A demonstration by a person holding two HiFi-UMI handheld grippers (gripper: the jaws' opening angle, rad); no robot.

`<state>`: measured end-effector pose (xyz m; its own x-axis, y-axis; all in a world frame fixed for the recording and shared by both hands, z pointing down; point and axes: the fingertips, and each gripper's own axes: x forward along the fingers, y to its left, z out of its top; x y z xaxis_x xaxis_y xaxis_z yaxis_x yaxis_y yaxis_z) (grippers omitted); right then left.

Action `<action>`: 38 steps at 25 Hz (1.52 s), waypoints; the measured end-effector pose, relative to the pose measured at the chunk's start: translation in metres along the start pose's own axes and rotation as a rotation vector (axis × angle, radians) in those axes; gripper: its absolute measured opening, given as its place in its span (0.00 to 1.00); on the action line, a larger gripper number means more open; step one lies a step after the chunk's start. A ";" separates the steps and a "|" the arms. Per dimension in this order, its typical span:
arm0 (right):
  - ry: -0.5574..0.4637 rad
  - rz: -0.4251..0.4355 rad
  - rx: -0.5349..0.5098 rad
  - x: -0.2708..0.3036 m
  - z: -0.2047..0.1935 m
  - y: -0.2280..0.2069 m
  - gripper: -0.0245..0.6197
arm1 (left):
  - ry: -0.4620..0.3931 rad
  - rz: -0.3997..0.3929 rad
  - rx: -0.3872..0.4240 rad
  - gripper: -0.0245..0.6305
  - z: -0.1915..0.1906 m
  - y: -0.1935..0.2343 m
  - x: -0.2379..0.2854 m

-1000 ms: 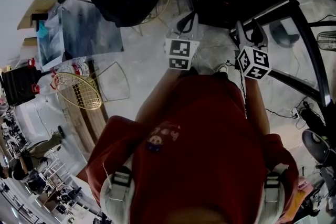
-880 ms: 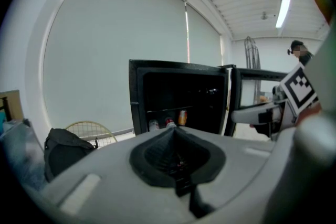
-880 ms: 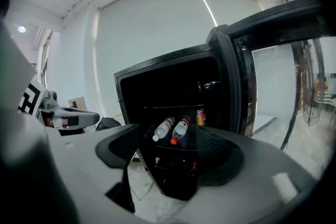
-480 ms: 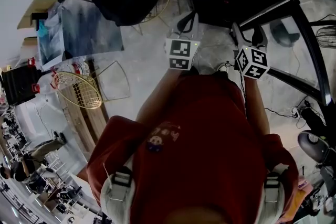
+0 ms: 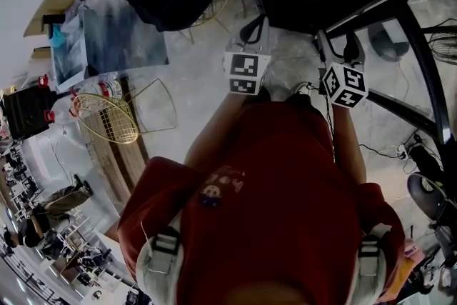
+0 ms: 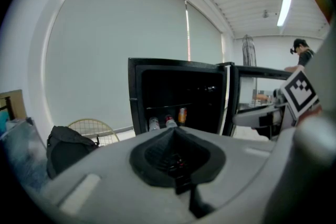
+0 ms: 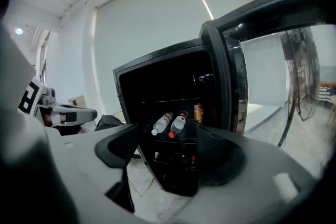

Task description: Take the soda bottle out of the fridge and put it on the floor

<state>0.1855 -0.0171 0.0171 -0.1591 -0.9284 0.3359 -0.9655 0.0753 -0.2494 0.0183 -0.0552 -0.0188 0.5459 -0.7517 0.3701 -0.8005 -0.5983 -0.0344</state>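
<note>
Hovering at the fridge (image 7: 157,86), the empty right gripper (image 7: 168,152), jaws just opened, likely must be pushed round the soda bottle (image 7: 178,122) at twelve o'clock; left gripper (image 6: 176,157) closed, empty.

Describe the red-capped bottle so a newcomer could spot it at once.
Look into the open black fridge, at the shelf midway up. The red-capped bottle lies between a white-capped bottle and an orange can. Only its cap is red.
</note>
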 end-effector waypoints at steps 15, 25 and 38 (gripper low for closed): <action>0.066 0.154 -0.044 0.013 -0.042 -0.020 0.55 | 0.067 0.101 -0.009 0.04 -0.039 -0.026 0.009; 0.150 0.240 -0.101 0.020 -0.093 -0.007 0.55 | 0.090 0.122 -0.021 0.04 -0.078 -0.029 0.010; 0.164 0.095 -0.092 0.076 -0.182 0.016 0.55 | 0.088 0.075 -0.017 0.04 -0.179 0.042 0.043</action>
<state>0.1205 -0.0198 0.2039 -0.2744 -0.8444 0.4601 -0.9581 0.1995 -0.2053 -0.0364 -0.0628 0.1621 0.4611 -0.7664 0.4473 -0.8427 -0.5361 -0.0497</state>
